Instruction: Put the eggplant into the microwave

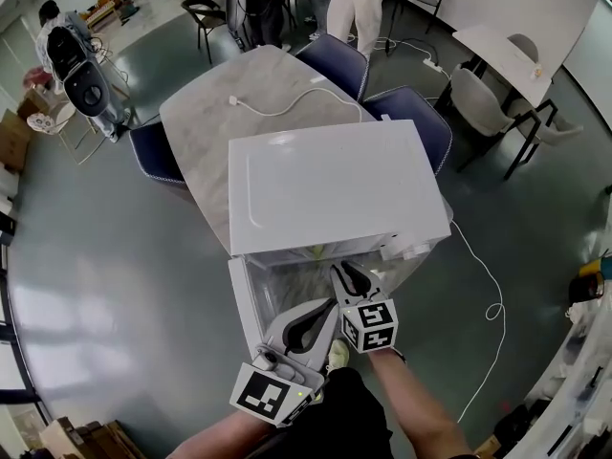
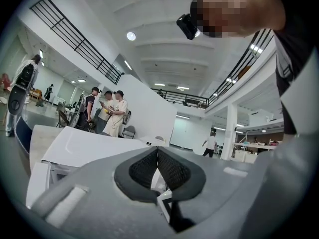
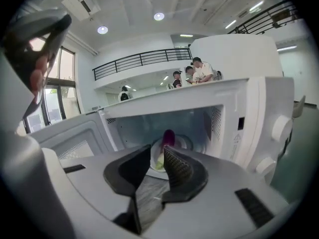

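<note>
The white microwave stands on the marble table with its door swung open to the left. In the right gripper view the purple eggplant, green stem towards me, lies on the white plate inside the microwave. My right gripper hovers in front of the opening with its jaws apart and nothing between them. In the head view it sits just below the microwave's front edge. My left gripper is held lower left of it; its pads meet at the tips.
A white cable lies on the table behind the microwave. Dark blue chairs ring the table's far side. Several people stand well behind. The open door is to my right gripper's left.
</note>
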The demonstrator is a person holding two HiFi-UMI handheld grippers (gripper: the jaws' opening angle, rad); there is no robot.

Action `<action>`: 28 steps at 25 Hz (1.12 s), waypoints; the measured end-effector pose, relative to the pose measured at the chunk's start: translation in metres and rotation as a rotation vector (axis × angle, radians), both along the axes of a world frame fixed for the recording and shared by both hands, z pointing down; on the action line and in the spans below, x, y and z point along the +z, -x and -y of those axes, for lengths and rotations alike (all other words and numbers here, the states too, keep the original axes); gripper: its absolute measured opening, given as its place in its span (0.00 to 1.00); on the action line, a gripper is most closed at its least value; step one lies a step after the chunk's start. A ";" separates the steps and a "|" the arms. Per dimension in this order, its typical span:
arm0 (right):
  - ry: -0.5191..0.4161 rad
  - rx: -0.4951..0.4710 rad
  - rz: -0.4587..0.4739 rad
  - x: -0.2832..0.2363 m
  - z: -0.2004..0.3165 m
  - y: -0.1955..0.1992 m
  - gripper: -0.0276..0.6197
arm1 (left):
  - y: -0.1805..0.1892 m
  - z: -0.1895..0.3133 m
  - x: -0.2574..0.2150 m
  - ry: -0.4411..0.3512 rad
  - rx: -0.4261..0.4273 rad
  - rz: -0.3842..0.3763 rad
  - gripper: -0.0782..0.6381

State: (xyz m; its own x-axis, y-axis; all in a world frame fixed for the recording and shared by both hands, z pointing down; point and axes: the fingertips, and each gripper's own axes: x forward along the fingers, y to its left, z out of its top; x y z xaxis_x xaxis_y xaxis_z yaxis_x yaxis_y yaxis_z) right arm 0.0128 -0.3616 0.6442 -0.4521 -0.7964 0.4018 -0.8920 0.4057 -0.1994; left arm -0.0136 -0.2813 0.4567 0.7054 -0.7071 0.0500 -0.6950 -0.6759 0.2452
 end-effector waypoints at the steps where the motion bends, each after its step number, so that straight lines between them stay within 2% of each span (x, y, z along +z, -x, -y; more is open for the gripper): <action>1: -0.007 0.000 0.009 -0.010 -0.003 -0.002 0.17 | 0.000 0.000 -0.001 0.004 -0.003 0.002 0.12; 13: -0.133 -0.035 0.051 -0.123 -0.034 -0.010 0.07 | -0.011 -0.010 -0.021 0.003 -0.025 0.016 0.12; 23: -0.191 -0.049 0.076 -0.204 -0.057 -0.024 0.05 | -0.010 -0.018 -0.065 -0.076 -0.057 0.011 0.12; 28: -0.226 -0.085 0.078 -0.233 -0.068 -0.019 0.05 | -0.003 -0.022 -0.081 -0.085 -0.079 -0.015 0.12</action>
